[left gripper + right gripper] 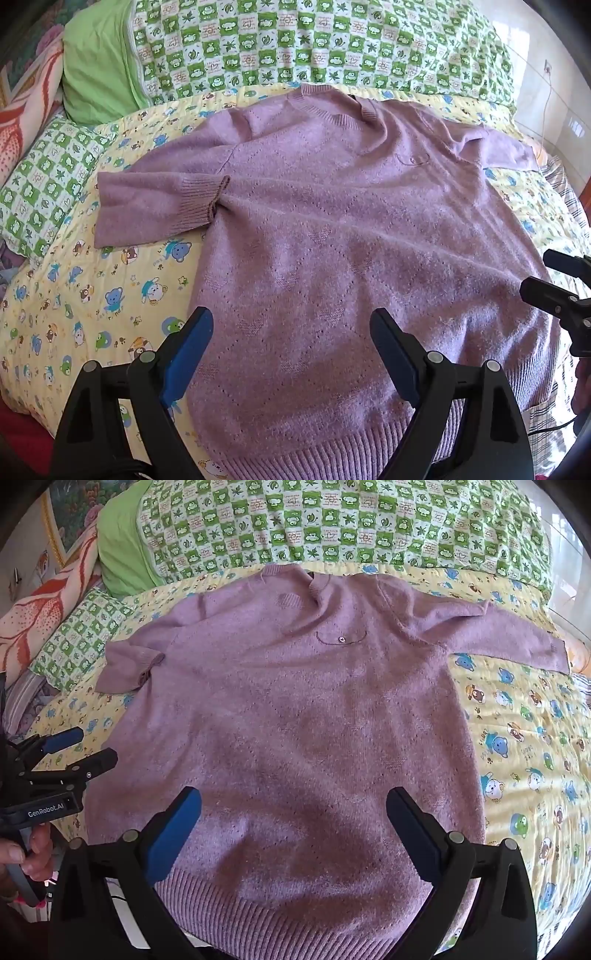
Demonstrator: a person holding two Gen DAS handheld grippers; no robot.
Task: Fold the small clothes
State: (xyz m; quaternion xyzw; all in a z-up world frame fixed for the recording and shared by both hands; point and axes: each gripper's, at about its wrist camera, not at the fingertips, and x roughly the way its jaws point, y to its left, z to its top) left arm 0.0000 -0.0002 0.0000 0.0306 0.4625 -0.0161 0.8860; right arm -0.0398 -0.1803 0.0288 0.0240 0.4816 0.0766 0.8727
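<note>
Through the left wrist, your left gripper (291,347) hung released, gripping nothing, the purple sweater (332,258) spread flat on the quilt (74,314) beyond its jaws; its left sleeve (155,203) lay doubled back. Through the right wrist, your right gripper (295,827) was likewise agape over the hem (280,908), and only here did the straight right sleeve (517,642) show fully. Folding looked unstarted; next you needed a sleeve.

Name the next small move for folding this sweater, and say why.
Probably bring the left gripper to the left sleeve and fold it across the chest. The purple sweater lies flat, both grippers are open and empty, and that sleeve is already partly doubled back.
</note>
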